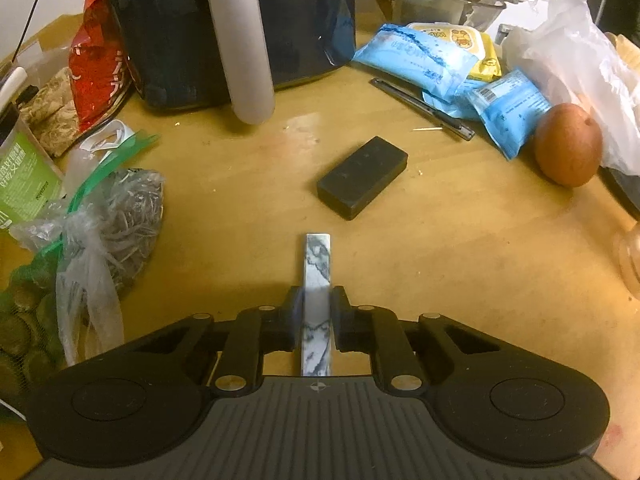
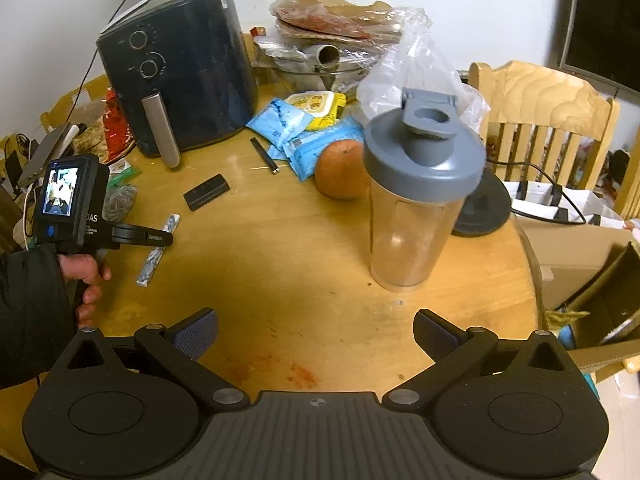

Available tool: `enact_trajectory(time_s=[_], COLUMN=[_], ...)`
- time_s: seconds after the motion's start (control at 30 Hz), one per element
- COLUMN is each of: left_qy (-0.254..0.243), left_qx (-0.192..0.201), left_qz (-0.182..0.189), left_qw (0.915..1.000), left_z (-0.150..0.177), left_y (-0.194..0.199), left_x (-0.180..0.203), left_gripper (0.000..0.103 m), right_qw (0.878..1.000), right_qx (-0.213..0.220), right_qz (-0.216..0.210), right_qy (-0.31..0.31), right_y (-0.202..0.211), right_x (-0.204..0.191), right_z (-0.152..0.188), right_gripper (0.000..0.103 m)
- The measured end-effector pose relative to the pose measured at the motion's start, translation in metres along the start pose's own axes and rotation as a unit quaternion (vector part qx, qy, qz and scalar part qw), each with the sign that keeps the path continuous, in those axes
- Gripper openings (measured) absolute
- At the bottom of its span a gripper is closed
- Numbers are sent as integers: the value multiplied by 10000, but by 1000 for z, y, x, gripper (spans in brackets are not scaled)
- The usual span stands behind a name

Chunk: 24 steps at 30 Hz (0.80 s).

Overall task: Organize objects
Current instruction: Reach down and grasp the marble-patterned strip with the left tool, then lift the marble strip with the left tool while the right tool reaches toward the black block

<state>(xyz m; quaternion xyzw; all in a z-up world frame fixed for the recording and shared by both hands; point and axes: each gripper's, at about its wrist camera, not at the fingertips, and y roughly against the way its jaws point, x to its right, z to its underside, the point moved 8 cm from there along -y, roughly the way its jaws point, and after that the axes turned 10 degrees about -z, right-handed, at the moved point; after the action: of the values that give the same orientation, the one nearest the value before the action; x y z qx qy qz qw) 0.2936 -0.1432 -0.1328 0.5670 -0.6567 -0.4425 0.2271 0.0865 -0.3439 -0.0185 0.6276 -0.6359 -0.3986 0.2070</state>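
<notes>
**A:** Start close in. What has the left gripper (image 1: pixel 317 312) got?

**B:** Its jaws are pinched onto a slim marbled bar (image 1: pixel 318 264), white with grey veins. The bar lies flat on the wooden table (image 1: pixel 440 260), its far end sticking out past the fingertips. From the right wrist view you can see a hand (image 2: pixel 86 276) in a dark sleeve gripping that tool's handle.

**A:** And the right gripper (image 2: pixel 316 336)?

**B:** Spread wide, nothing between the pads, hanging over bare tabletop.

**A:** What's just beyond?

**B:** A clear shaker bottle (image 2: pixel 412 216) with a grey lid stands upright ahead of the right gripper. Past the bar sits a small dark block (image 1: pixel 362 178), lying flat and apart from everything else.

**A:** Further back?

**B:** An orange fruit (image 1: pixel 568 144), near blue packets (image 1: pixel 412 58) and a yellow pack (image 1: pixel 476 46); a black pen (image 1: pixel 424 108) lies beside the packets. On the left, a plastic bag (image 1: pixel 116 216) holding what may be dried strands — the view is blurred there. At the back, a dark air fryer (image 2: pixel 180 68) with a silver handle.
</notes>
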Motion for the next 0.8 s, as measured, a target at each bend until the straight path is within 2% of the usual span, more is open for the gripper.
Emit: enact_trajectory(time_s=[0.17,0.4,0.6,0.8], left_qy=[-20,207,468,666], left_qx=[-75,-262,-172,82], left_qz=[55,162,289,440], left_qw=[10000,9993,9983,9968], left_z=[4,11,12,7], left_y=[1,6,27,60], left_x=[-5,-19,-34,-45], left_gripper=[16,15,15,15], right_qw=[9999,9997,9991,9979], right_qx=[-11,11,-20,-82], right_qz=[-81,-183,-333,-496], right_qy=[118,178,260,398], right_y=[-3,-5,-9,-17], right_x=[-8,-15,-19,-26], right_z=[-4,-9,-12,-17], right_gripper=[103,103,103,103])
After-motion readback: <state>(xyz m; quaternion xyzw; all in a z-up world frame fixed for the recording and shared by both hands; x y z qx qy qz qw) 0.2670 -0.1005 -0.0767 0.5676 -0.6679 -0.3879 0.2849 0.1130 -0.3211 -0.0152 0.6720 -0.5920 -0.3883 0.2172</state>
